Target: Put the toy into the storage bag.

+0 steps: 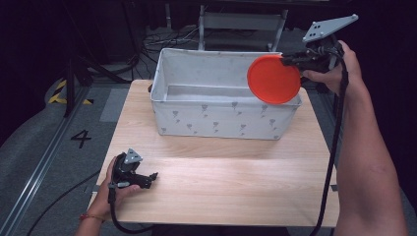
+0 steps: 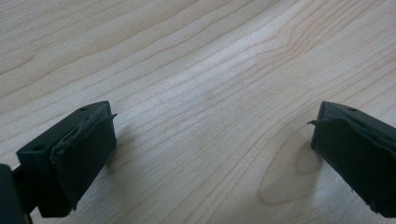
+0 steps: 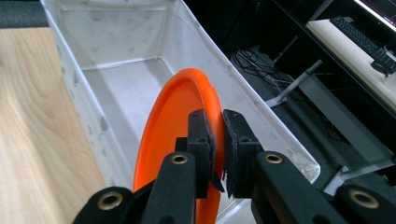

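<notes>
Dark room, light wood table (image 1: 221, 182), white fabric bin (image 1: 216, 115) at far edge. Right gripper (image 1: 290, 60) pinching orange plate (image 1: 273, 79) by rim, jaws clamped tight on it, plate tilted on edge, hanging over bin's right end, partly above rim. Left gripper (image 1: 150, 178) parked on table near front-left corner, jaws spread wide, nothing between them. Progress guess: pickup done, carry mostly done. Left: lower plate into bin, let go. Bin looks empty so far.
</notes>
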A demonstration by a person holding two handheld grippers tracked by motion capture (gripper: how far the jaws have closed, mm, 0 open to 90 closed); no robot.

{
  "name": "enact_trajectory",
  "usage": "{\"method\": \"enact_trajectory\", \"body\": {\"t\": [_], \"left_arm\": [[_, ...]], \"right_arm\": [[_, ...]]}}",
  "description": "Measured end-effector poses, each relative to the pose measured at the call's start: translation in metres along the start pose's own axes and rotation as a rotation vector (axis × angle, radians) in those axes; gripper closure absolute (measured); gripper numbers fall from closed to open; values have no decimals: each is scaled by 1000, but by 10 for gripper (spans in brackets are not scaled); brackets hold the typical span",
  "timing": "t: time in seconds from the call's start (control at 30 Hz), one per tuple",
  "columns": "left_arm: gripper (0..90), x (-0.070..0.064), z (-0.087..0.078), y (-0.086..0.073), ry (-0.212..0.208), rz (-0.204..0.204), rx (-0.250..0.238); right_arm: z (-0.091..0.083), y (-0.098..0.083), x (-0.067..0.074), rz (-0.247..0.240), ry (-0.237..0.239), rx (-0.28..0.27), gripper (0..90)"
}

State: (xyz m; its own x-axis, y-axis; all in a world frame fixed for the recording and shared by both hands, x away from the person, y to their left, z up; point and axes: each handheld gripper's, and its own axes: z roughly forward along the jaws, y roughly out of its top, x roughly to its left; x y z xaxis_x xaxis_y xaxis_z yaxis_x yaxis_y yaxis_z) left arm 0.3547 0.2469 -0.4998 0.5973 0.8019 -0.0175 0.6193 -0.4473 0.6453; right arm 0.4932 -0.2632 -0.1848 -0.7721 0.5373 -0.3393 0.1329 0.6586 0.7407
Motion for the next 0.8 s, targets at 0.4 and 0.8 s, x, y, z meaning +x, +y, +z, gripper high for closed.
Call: {"method": "enact_trajectory", "body": {"t": [0.4,0.8], "left_arm": [[5,0,0,0,3,-1,0],[5,-1,-1,-1,4,-7,1]], "right_arm": [[27,-1,-17,-15,6,8,825],[50,-4,-25,-32,36,39,825]]}}
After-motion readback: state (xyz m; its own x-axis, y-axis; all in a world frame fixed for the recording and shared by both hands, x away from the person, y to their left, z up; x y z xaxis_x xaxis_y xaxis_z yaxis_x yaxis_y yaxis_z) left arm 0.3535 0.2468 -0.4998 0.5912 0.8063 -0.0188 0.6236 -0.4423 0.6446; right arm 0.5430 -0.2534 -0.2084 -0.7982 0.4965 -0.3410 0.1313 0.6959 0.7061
